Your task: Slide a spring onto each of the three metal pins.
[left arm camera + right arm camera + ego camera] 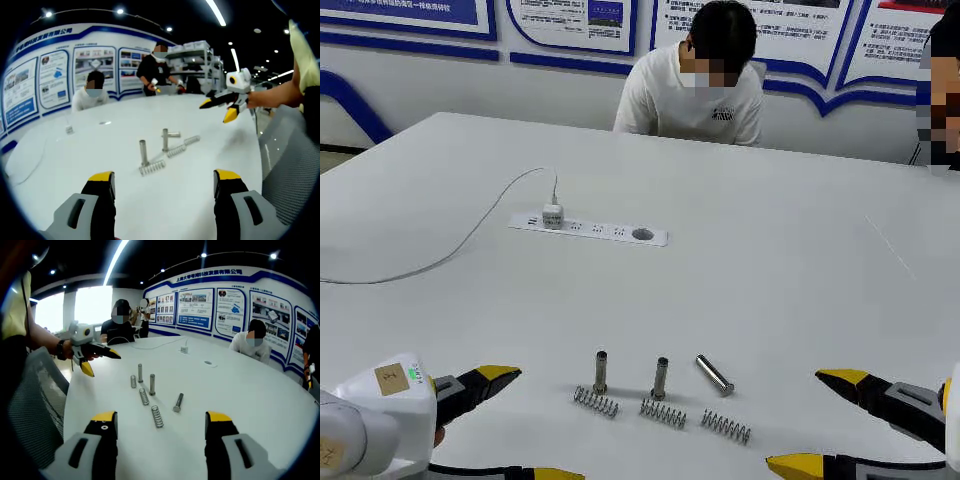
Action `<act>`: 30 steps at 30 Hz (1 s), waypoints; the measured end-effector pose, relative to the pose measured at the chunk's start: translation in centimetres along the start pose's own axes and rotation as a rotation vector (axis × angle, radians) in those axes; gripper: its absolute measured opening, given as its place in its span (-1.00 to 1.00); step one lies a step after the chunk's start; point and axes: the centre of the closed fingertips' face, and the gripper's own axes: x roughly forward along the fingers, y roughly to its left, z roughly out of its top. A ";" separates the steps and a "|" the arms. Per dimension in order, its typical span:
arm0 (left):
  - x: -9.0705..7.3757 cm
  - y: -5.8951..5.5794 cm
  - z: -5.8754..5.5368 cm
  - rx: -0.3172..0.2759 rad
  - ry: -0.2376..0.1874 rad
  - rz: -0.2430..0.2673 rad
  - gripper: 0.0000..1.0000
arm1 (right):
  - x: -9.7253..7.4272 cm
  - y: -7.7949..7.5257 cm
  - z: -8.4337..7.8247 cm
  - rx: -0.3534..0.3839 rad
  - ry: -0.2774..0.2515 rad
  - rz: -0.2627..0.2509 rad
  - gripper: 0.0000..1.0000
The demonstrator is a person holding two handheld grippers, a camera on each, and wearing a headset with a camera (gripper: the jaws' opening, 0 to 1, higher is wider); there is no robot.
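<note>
**Three springs loose beside the pins, both grippers wide open and empty**

On the white tabletop, a row of three short grey metal pins. Left pin and middle pin upright on their broader bases; right pin flat on its side, slanted across the row.

Just in front of each pin, on the person's side, one small coiled steel spring lying flat: left spring, middle spring, right spring. All three off the pins. Left and middle springs close against the pin bases, whether touching hard to tell.

At the lower left of the head view, the left gripper: black jaws with yellow tips, spread wide, nothing held, well left of the row. At the lower right, the right gripper: same black-and-yellow jaws, equally wide apart, nothing held, well right of the right spring.

In the left gripper view, pins and springs ahead between the parted tips, with the right gripper raised above the table beyond them. In the right gripper view, the same row ahead, the left gripper hovering off the far side.

Farther back, a white power strip set in the tabletop, with a white plug and a thin white cable trailing left. At the far edge, a seated person in a white T-shirt.
</note>
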 end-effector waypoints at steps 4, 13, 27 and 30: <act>-0.1 0.0 -0.1 0.001 0.003 0.002 0.64 | 0.1 0.1 -0.1 0.005 -0.001 0.003 0.45; -0.1 -0.1 0.0 0.001 0.004 0.005 0.64 | 0.2 0.1 0.0 0.008 -0.003 0.006 0.44; 0.0 -0.2 0.0 -0.002 0.005 0.006 0.65 | 0.1 0.0 -0.1 0.012 -0.001 0.004 0.44; 0.0 -0.2 0.0 -0.004 0.004 0.005 0.65 | 0.1 0.0 -0.1 0.011 0.002 0.003 0.44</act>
